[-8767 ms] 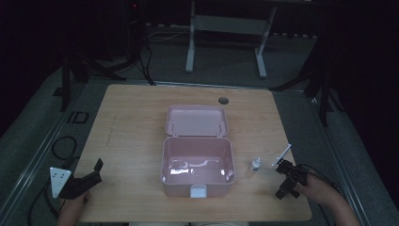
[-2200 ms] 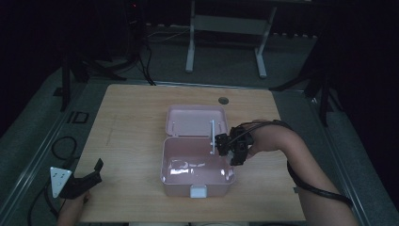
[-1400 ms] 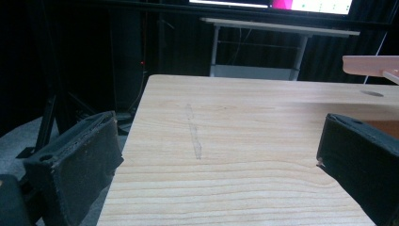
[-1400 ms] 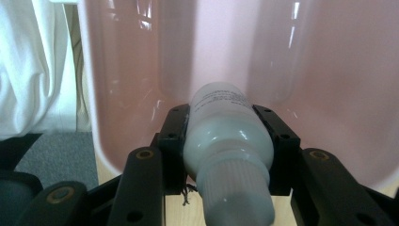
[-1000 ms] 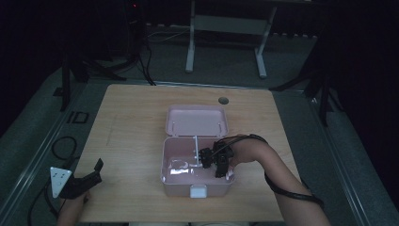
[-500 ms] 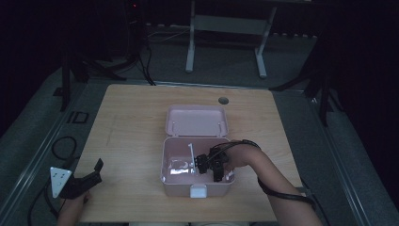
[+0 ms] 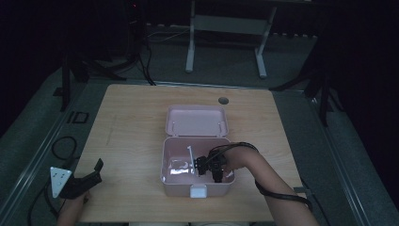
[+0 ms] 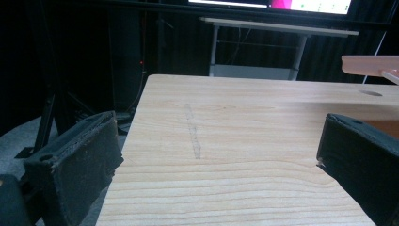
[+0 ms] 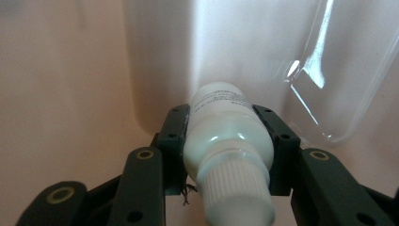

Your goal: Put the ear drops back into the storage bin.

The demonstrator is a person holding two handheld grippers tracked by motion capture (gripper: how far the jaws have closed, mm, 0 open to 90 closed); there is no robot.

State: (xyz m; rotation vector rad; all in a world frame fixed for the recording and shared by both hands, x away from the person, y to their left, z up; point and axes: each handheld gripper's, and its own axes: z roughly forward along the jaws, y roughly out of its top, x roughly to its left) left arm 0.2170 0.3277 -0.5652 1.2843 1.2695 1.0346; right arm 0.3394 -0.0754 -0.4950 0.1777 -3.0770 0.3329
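Observation:
An open pink box (image 7: pixel 165 159) sits mid-table, its lid (image 7: pixel 196 121) lying flat behind it. My right gripper (image 7: pixel 203 165) is down inside the box, shut on a small white bottle (image 9: pixel 228 141) with a ribbed cap. The bottle's base points at the pink wall (image 9: pixel 61 70). A clear plastic piece (image 9: pixel 339 94) lies on the box floor beside it, seen as a shiny patch (image 7: pixel 178 167) from above. A thin white stick (image 7: pixel 189 151) stands up by the gripper. My left gripper (image 7: pixel 91 174) rests at the table's front left corner, open (image 8: pixel 221 155), nothing between its jaws.
The wooden table (image 7: pixel 131 127) has a round cable hole (image 7: pixel 223 100) near its back edge. A person's right forearm (image 7: pixel 263 179) reaches in over the box's right rim. Dark floor, cables and a desk frame (image 7: pixel 226 28) lie beyond the table.
The right gripper has carried the bottle from the table's right side over the box and lowered it inside, drifting slightly left in the last half second. The left gripper has stayed put.

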